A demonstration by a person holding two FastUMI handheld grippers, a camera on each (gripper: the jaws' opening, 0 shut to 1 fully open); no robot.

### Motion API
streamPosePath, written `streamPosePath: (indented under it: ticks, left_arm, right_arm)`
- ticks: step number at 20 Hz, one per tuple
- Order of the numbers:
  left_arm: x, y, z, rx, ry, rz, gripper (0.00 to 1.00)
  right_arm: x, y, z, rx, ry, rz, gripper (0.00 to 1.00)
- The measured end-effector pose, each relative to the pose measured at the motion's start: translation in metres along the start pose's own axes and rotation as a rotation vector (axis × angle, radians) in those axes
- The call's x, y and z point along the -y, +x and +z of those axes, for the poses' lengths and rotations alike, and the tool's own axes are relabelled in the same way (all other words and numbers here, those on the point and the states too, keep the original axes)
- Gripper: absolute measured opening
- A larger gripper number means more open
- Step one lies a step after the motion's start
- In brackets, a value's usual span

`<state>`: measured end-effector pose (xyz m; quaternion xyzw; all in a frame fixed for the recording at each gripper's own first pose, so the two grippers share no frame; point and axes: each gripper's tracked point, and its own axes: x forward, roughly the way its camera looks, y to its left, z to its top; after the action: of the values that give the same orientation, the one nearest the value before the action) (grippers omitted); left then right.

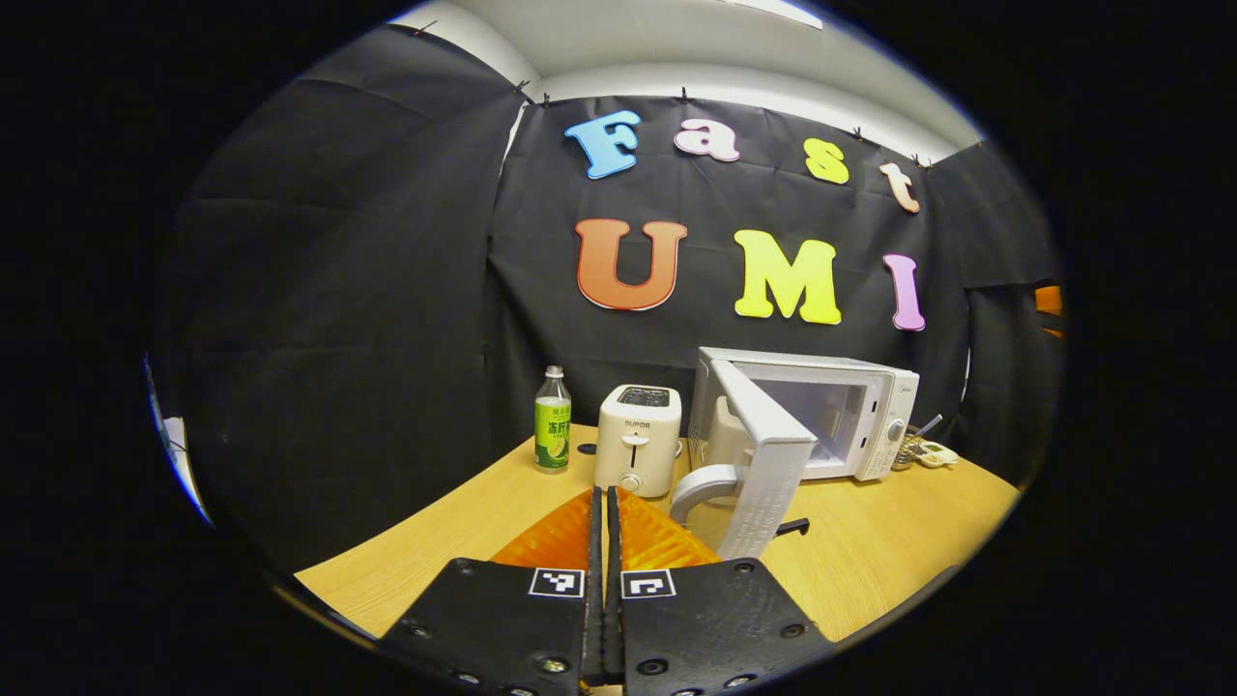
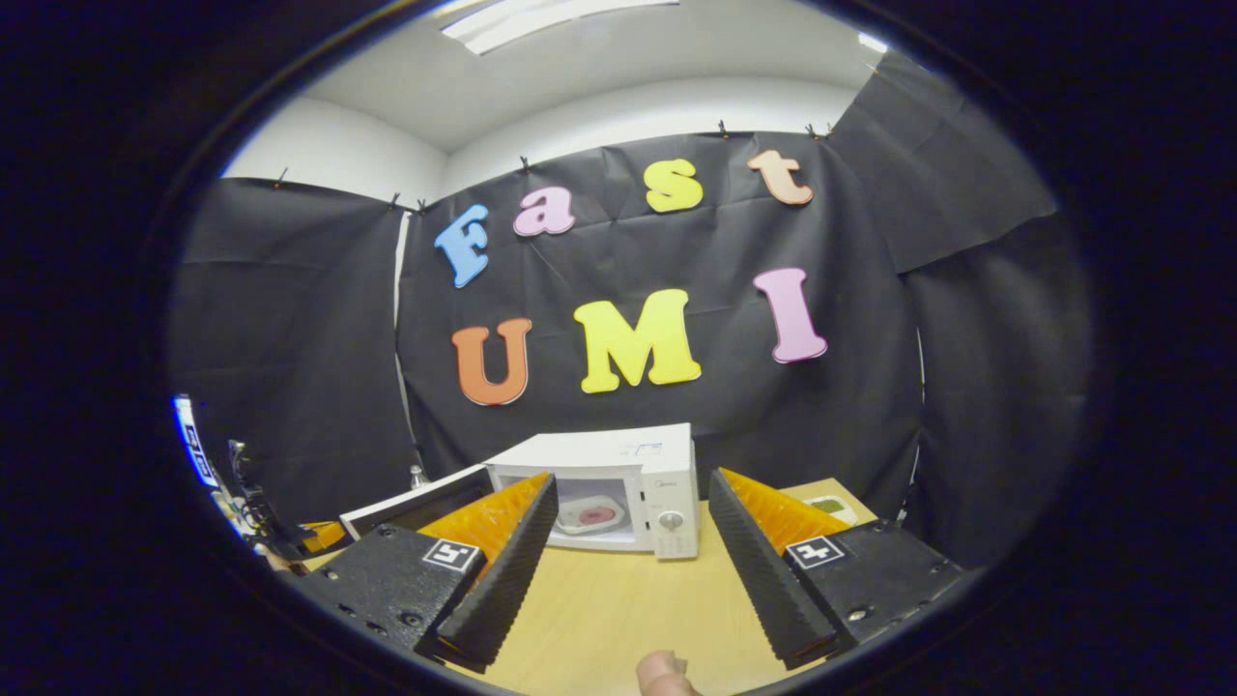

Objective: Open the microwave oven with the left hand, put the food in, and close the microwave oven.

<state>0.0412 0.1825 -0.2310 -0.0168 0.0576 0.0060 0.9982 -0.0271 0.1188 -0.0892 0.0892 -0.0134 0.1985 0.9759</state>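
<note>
"SUPOR" on toaster (image 1: pixel 637 450)
</note>
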Motion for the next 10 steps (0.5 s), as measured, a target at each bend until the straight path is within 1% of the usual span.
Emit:
streamPosePath:
  ticks: [1, 2, 3, 4, 6, 8, 10]
  left_arm:
    - [0.004, 0.008, -0.008, -0.010, -0.002, -0.009, 0.00]
    - [0.003, 0.015, -0.020, -0.045, 0.003, -0.006, 0.12]
    - [0.006, 0.017, -0.025, -0.049, 0.003, -0.010, 0.00]
    - [0.009, 0.016, -0.026, -0.039, 0.015, -0.006, 0.00]
    - [0.023, 0.015, -0.022, -0.011, 0.009, -0.041, 0.00]
    - [0.045, 0.018, -0.028, -0.017, 0.002, -0.080, 0.00]
    - [0.069, 0.020, -0.028, -0.017, 0.011, -0.102, 0.00]
  right_arm:
    - [0.004, -0.015, 0.005, 0.014, 0.002, -0.004, 1.00]
    - [0.008, -0.030, 0.008, 0.023, 0.004, -0.008, 1.00]
    - [0.013, -0.043, 0.010, 0.027, 0.005, -0.017, 1.00]
    - [0.019, -0.057, 0.013, 0.030, -0.001, -0.028, 1.00]
    - [0.030, -0.084, 0.028, 0.077, -0.010, -0.046, 1.00]
    - [0.041, -0.110, 0.037, 0.111, -0.024, -0.072, 1.00]
    - [0.051, -0.133, 0.041, 0.131, -0.044, -0.085, 1.00]
